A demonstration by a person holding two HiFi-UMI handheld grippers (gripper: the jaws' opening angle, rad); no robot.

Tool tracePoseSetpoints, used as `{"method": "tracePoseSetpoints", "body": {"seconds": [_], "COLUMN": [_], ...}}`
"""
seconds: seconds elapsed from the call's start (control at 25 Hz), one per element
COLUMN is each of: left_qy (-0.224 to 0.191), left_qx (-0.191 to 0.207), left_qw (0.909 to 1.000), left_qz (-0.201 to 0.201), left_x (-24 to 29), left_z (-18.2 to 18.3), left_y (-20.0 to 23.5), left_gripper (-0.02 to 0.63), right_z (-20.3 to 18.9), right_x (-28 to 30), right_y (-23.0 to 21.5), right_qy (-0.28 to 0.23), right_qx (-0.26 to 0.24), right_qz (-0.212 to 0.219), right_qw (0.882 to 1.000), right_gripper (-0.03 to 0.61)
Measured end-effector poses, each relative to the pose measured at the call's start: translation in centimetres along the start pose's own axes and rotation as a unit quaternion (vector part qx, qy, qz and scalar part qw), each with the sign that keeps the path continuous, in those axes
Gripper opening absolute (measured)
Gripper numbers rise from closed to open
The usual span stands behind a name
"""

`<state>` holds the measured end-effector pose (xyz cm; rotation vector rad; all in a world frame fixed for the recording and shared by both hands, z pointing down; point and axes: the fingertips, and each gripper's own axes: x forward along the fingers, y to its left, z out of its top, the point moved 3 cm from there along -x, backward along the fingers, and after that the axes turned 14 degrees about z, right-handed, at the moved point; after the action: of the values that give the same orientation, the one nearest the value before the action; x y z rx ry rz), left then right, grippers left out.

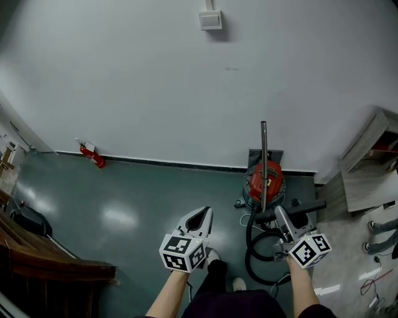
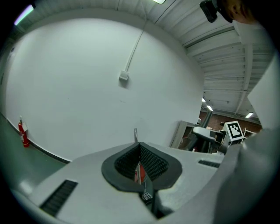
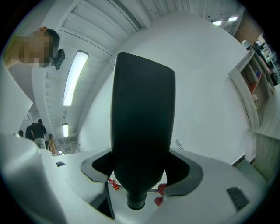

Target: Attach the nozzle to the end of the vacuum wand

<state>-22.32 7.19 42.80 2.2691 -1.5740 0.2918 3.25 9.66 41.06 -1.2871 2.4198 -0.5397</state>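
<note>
The right gripper (image 1: 284, 218) is pinching the black nozzle (image 3: 142, 131) near its round socket end, with a pad pressed on each side. In the head view the nozzle lies crosswise and roughly level above the coiled black hose (image 1: 256, 251). The left gripper (image 1: 202, 217) is pressed together with nothing in it (its own view shows the ribbed pads meeting along one line). Both grippers are held out side by side over the green floor (image 1: 124, 205), and the left one is apart from the nozzle. Ahead of them the red vacuum (image 1: 265, 179) stands against the white wall (image 1: 155, 81). The metal wand (image 1: 263, 152) rises upright at the vacuum, its top end free and well apart from the nozzle. A red fire extinguisher (image 1: 92, 155) sits at the foot of the wall to the left. A grey box (image 1: 210, 19) is fixed high on the wall, and a shelf unit (image 1: 367, 168) stands at the right.
</note>
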Motion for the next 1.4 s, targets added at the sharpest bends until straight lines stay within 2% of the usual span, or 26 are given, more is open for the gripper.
{"method": "tracePoseSetpoints", "body": {"seconds": [0.28,0.64,0.96,1.4], "left_qy": [0.008,0.023,0.021,0.013], "left_qx": [0.001,0.008,0.018,0.029], "left_qw": [0.9996,0.9977,0.9961,0.9951], "left_qz": [-0.028,-0.063,-0.084,-0.093], "left_x": [5.0,8.6,10.7,17.2], "left_z": [2.3,4.6,6.0,8.5], "left_y": [3.5,6.0,5.4,2.4], "left_gripper": [0.004,0.005,0.005,0.005], "right_z": [0.3,1.4,3.0,6.2], "right_x": [5.2,8.6,9.3,10.7], "right_y": [-0.9,-1.0,-2.0,-7.8], "right_qy": [-0.01,-0.031,-0.048,-0.065], "right_qx": [-0.006,-0.015,-0.026,-0.029], "right_qz": [-0.029,-0.065,-0.08,-0.085], "right_qw": [0.999,0.997,0.995,0.994], "right_gripper": [0.331,0.331,0.331,0.33]}}
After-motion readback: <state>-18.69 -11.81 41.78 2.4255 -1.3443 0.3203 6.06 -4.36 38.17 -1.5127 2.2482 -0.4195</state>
